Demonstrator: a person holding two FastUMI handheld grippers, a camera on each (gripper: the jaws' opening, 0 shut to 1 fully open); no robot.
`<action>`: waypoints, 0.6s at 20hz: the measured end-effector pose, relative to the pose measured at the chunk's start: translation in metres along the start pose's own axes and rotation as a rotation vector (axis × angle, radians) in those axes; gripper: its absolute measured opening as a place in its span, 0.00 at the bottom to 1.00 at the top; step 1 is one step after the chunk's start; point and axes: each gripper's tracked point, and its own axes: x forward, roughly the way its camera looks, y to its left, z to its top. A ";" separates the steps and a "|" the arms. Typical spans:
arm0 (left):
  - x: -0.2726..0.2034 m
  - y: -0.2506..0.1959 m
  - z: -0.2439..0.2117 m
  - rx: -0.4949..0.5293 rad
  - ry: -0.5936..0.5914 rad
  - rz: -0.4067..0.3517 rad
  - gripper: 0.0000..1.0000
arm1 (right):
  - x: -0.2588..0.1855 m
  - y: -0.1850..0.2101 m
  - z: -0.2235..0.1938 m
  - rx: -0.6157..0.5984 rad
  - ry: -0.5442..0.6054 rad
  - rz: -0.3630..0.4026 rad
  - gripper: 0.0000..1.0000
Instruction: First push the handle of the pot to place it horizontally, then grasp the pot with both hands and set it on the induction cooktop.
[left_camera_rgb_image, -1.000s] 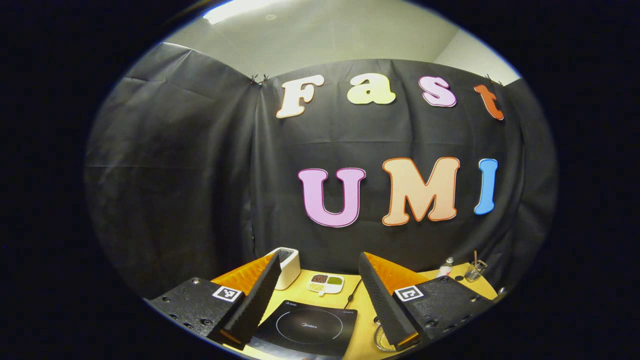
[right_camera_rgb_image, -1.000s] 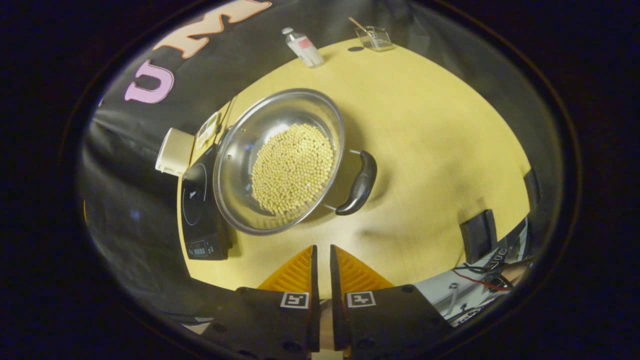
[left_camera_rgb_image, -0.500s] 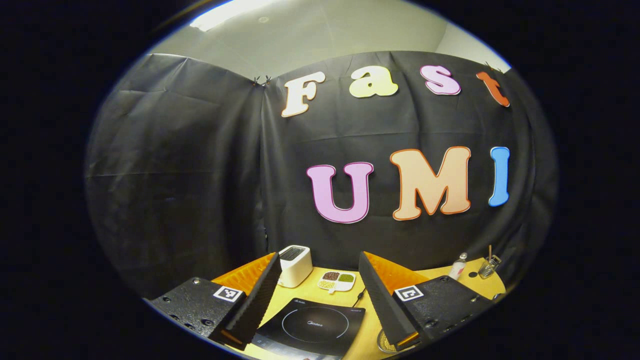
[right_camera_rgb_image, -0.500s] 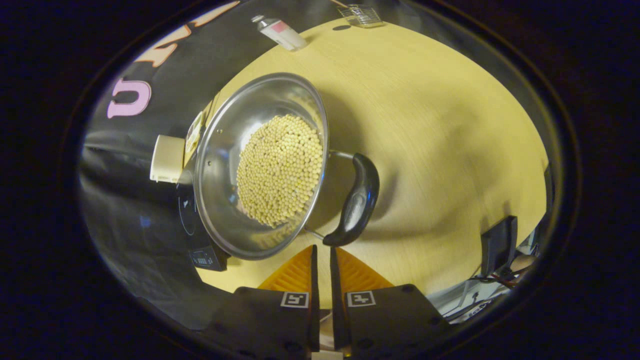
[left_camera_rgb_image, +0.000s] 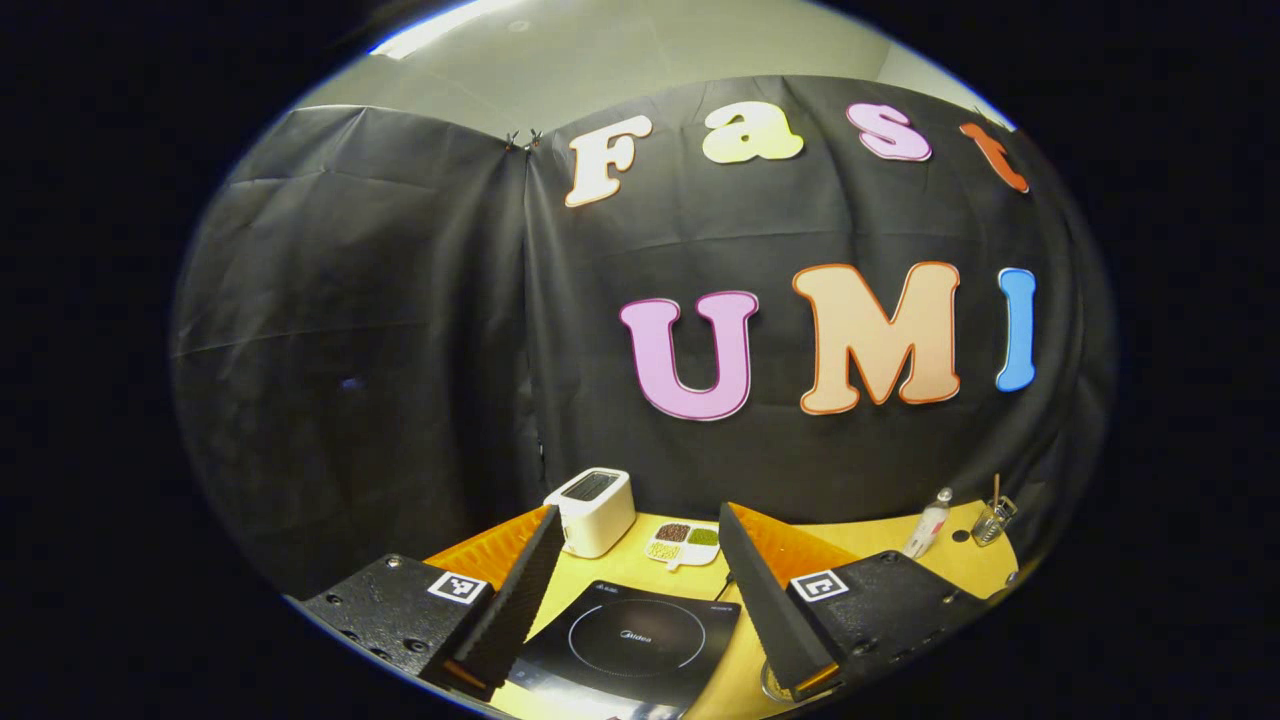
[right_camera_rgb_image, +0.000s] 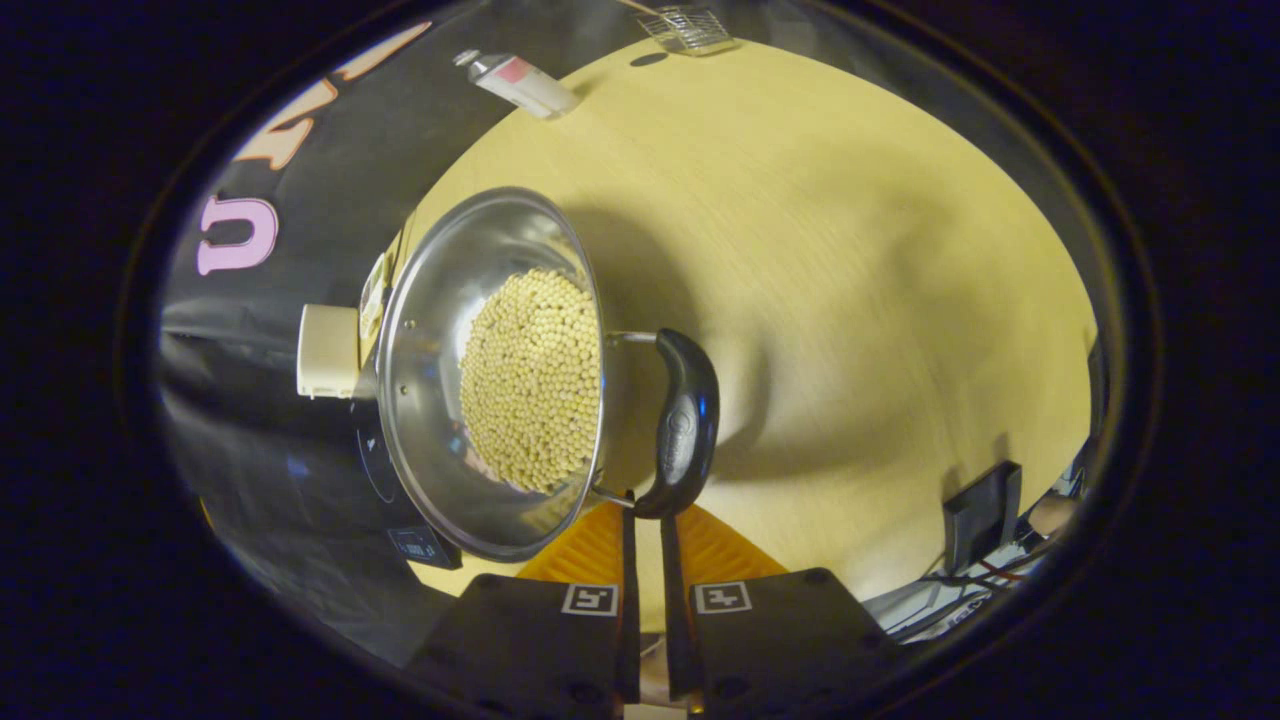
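Right gripper nearly closed, tips just under the pot handle. Left gripper wide open, holding nothing, above the induction cooktop.

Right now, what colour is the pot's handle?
Black, glossy, on the steel pot's handle; the right gripper view shows it best.
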 end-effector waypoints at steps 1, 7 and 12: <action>0.002 0.000 -0.004 0.010 0.014 0.007 0.96 | -0.001 -0.002 0.003 -0.004 -0.002 -0.003 0.13; 0.005 0.005 -0.023 0.028 0.074 0.024 0.94 | -0.002 -0.005 0.025 0.026 -0.011 -0.006 0.13; 0.006 0.010 -0.037 0.043 0.114 0.044 0.94 | 0.004 -0.009 0.040 0.000 -0.013 -0.025 0.14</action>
